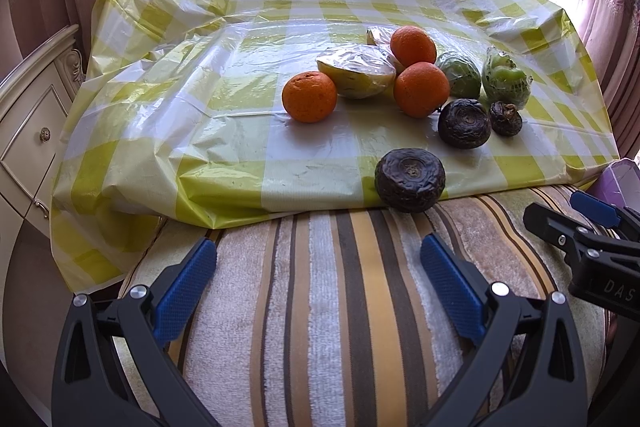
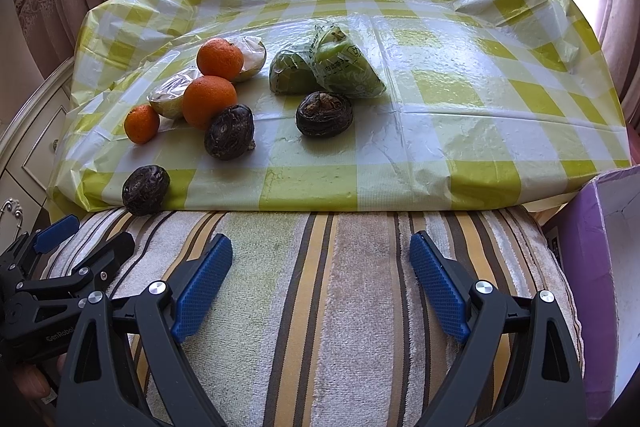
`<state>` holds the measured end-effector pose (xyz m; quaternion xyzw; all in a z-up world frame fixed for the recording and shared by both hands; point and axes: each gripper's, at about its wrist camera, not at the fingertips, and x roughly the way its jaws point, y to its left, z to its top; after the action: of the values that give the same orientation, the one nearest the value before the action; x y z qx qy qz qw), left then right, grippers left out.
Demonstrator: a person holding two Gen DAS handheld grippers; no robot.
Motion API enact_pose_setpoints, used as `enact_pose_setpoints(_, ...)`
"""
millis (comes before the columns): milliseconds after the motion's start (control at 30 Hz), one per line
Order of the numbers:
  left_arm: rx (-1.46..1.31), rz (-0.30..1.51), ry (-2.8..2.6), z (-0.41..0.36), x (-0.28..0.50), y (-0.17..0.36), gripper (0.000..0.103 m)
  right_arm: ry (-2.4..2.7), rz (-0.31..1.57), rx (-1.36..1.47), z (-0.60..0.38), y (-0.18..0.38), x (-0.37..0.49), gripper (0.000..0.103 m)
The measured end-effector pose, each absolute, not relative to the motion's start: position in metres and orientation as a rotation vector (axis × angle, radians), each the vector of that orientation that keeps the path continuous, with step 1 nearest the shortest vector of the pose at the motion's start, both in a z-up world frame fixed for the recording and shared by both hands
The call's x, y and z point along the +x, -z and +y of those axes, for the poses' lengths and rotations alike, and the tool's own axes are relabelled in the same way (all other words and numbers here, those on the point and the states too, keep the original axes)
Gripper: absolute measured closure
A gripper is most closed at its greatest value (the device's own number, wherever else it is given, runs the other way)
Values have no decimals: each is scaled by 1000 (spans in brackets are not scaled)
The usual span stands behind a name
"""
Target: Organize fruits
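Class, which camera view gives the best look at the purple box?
The right wrist view: the purple box fills the right edge, showing its purple wall and pale inside. The left wrist view catches only a purple corner behind the right gripper.

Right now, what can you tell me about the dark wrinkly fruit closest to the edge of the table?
The dark wrinkly fruit is round, brownish-black and shrivelled, with a ringed stem scar facing the cameras. It sits alone at the near edge of the yellow checked tablecloth, just above the striped towel, apart from the other fruit. Neither hand-held gripper touches it.
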<state>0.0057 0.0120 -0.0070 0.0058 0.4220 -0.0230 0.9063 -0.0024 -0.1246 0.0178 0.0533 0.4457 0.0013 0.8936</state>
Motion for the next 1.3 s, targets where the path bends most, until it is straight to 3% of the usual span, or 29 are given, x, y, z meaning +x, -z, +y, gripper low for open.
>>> enact_pose_setpoints(867, 34, 847, 36, 10, 2, 4, 2, -7, 924, 121, -125, -18, -3, 16)
enact_pose_setpoints(1133, 86, 804, 125, -6, -5, -10, 25, -94, 1016, 152, -136, -24, 11, 16)
enact_pose_setpoints(1300, 73, 813, 219, -23, 6, -20, 38, -107, 968, 268, -151, -31, 18, 16)
